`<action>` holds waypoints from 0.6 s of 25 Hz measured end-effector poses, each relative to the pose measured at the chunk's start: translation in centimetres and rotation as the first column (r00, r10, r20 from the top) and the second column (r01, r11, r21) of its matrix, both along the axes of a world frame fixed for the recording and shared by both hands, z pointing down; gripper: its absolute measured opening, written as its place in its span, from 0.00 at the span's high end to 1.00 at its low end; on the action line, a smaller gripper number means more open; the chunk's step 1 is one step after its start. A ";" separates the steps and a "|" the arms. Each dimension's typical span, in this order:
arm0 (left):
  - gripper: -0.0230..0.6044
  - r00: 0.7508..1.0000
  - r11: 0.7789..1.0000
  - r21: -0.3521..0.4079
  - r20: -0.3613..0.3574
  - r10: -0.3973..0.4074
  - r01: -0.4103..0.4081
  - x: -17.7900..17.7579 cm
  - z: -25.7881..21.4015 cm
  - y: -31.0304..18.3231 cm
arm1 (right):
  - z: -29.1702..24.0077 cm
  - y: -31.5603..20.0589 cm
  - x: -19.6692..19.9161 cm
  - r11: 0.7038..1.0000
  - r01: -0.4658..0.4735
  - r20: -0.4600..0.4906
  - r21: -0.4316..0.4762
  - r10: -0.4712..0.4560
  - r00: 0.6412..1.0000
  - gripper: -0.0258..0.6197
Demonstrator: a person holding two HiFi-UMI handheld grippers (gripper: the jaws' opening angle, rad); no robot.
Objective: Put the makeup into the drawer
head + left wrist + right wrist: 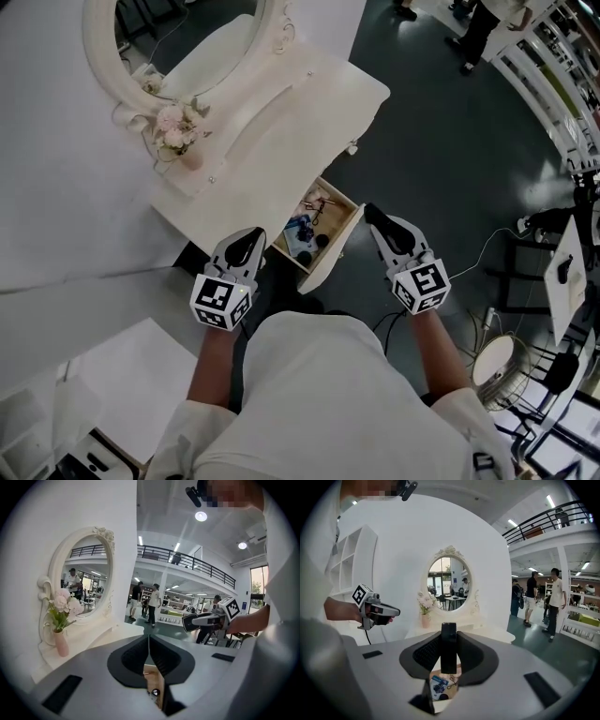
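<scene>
- Makeup tube [449, 657], slim and black, is standing upright in my right gripper [449, 639], which is clamping it; my left gripper [149, 640] is sitting pinched together, empty.
- Open cream-fronted wooden drawer [337, 251] is lying between both grippers, just beside the right one.
- Only the right gripper view is showing the tube.

Smooth white-painted dressing table [309, 94], bare pale wood inside its drawer [339, 208] — dark glossy floor [450, 141] — matt black makeup tube [448, 646].

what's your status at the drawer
Left hand-held gripper shut, empty. Right hand-held gripper shut on black makeup tube. Drawer open, items already inside; nothing seen blocking it.
</scene>
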State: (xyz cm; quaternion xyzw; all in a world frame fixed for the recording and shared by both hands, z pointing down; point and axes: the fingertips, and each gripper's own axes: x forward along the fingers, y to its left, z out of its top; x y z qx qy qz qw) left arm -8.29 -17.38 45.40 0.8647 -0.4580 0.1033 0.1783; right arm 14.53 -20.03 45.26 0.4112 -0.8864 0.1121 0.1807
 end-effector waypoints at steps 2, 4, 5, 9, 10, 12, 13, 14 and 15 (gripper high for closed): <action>0.92 1.000 1.000 -0.010 -0.008 0.016 -0.016 -0.1 0.5 -1.0 | 0.7 -0.9 -0.5 1.000 -0.003 -0.010 -0.020 0.003 1.000 0.80; 0.92 0.999 0.999 -0.024 -0.016 0.033 -0.034 -0.2 1.0 -1.8 | 1.3 -1.8 -0.9 0.999 -0.010 -0.020 -0.040 0.009 1.000 0.80; 0.92 0.999 0.999 -0.030 -0.018 0.043 -0.043 -0.2 1.3 -2.1 | 1.6 -2.2 -1.1 0.999 -0.013 -0.024 -0.050 0.012 1.000 0.80; 0.92 0.997 0.996 -0.048 -0.016 0.078 -0.079 -0.8 2.5 -3.6 | 2.6 -3.4 -2.3 0.996 -0.021 -0.036 -0.081 0.018 0.999 0.80; 0.92 0.996 0.995 -0.051 -0.014 0.086 -0.087 -1.0 2.9 -4.1 | 3.0 -3.7 -2.7 0.996 -0.022 -0.041 -0.088 0.018 0.999 0.80; 0.92 0.995 0.993 -0.059 -0.012 0.102 -0.103 -1.3 3.6 -4.8 | 3.9 -4.2 -3.3 0.994 -0.025 -0.054 -0.107 0.019 0.998 0.80; 0.92 0.994 0.992 -0.064 -0.012 0.111 -0.112 -1.4 4.0 -5.1 | 4.3 -4.4 -3.5 0.993 -0.028 -0.062 -0.119 0.020 0.998 0.80; 0.92 0.993 0.990 -0.070 -0.014 0.121 -0.122 -1.4 4.3 -5.3 | 4.8 -4.5 -3.7 0.991 -0.031 -0.068 -0.131 0.022 0.997 0.80; 0.92 0.991 0.988 -0.077 -0.016 0.130 -0.131 -1.3 4.7 -5.4 | 5.2 -4.7 -3.9 0.989 -0.034 -0.074 -0.142 0.024 0.997 0.80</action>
